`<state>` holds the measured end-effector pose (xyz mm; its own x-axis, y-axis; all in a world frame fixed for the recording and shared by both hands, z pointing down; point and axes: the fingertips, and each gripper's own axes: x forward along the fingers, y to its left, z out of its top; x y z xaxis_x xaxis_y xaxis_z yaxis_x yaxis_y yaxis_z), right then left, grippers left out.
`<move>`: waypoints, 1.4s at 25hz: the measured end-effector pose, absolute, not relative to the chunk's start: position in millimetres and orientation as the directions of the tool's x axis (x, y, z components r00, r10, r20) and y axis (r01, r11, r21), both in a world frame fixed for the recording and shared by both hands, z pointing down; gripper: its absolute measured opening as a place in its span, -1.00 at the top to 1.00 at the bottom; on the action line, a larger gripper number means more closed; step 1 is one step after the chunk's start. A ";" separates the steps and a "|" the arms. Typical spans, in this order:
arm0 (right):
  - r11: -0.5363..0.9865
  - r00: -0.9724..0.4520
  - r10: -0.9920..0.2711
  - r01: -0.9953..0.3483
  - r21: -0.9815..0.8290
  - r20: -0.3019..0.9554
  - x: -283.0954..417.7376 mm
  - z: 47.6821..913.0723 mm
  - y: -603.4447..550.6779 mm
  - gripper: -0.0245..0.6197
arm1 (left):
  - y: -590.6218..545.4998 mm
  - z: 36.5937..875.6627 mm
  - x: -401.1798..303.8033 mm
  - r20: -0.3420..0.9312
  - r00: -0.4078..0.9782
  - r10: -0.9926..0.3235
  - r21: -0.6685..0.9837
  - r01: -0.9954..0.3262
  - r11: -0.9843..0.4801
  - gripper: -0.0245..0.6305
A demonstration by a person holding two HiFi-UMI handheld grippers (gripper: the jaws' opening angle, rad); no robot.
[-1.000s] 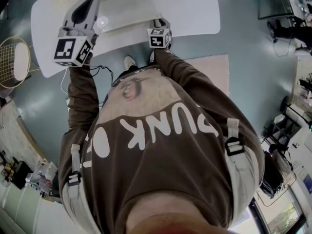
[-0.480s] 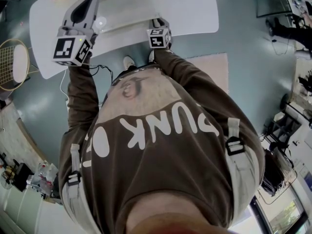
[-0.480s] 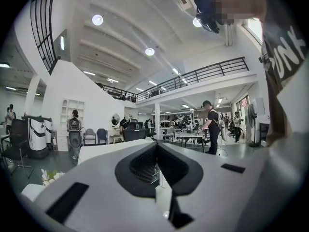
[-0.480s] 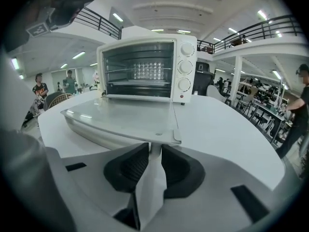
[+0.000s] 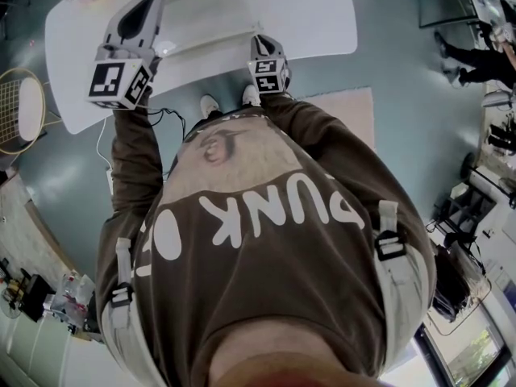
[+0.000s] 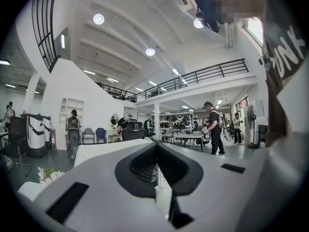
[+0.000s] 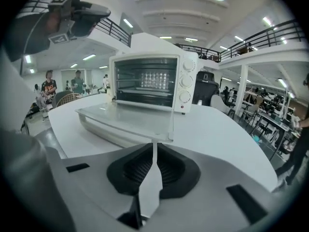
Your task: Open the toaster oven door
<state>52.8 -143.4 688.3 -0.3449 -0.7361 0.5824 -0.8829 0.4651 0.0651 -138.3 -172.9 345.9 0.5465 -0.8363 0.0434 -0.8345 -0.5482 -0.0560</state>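
The white toaster oven (image 7: 154, 83) stands on the white table (image 7: 217, 134) with its glass door (image 7: 125, 120) folded down flat toward me. My right gripper (image 7: 154, 146) hovers just short of the door's front edge; its jaws are closing, down to a thin slit, with nothing between them. From the head view the door (image 5: 210, 14) lies in front of the right gripper (image 5: 260, 40). My left gripper (image 5: 143, 10) is raised above the table's left part, apart from the oven. In its own view the left gripper (image 6: 156, 149) points into the hall, jaws together and empty.
The table's near edge (image 5: 201, 75) runs just ahead of the person's shoes. A round wire chair (image 5: 20, 107) stands to the left, a pale rug (image 5: 347, 111) lies to the right, and a cable (image 5: 161, 119) trails over the floor. People (image 6: 215, 127) stand far off.
My right gripper has drawn back a little from the oven door toward the person. The left gripper has stayed where it was.
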 end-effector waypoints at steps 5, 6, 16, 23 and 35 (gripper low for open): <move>0.582 -0.506 -0.747 -0.811 0.055 0.432 30.2 611.0 -142.9 0.64 | -172.4 346.7 -140.5 0.051 0.542 -0.839 -0.055 -0.837 -0.544 0.91; 0.608 -0.541 -0.741 -0.792 0.056 0.398 24.1 592.8 -144.8 0.63 | -171.3 346.1 -140.8 0.049 0.540 -0.840 -0.054 -0.838 -0.542 0.91; 0.755 -0.744 -0.656 -0.650 0.087 0.130 -31.8 413.6 -177.5 0.69 | -161.5 327.2 -145.6 0.012 0.529 -0.848 -0.075 -0.846 -0.529 0.91; 0.788 -0.784 -0.614 -0.603 0.124 0.089 -53.4 352.9 -185.0 0.79 | -158.0 314.1 -144.6 -0.010 0.538 -0.843 -0.082 -0.841 -0.535 0.91; 0.813 -0.814 -0.577 -0.564 0.144 0.067 -66.3 329.9 -189.6 0.88 | -160.2 313.0 -147.0 -0.013 0.537 -0.844 -0.089 -0.841 -0.534 0.91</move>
<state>-66.3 -189.6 329.9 -0.8140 -0.5770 0.0667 -0.5644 0.8129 0.1438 -147.0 -160.2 313.0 0.5366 -0.8438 -0.0127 -0.8411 -0.5335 -0.0892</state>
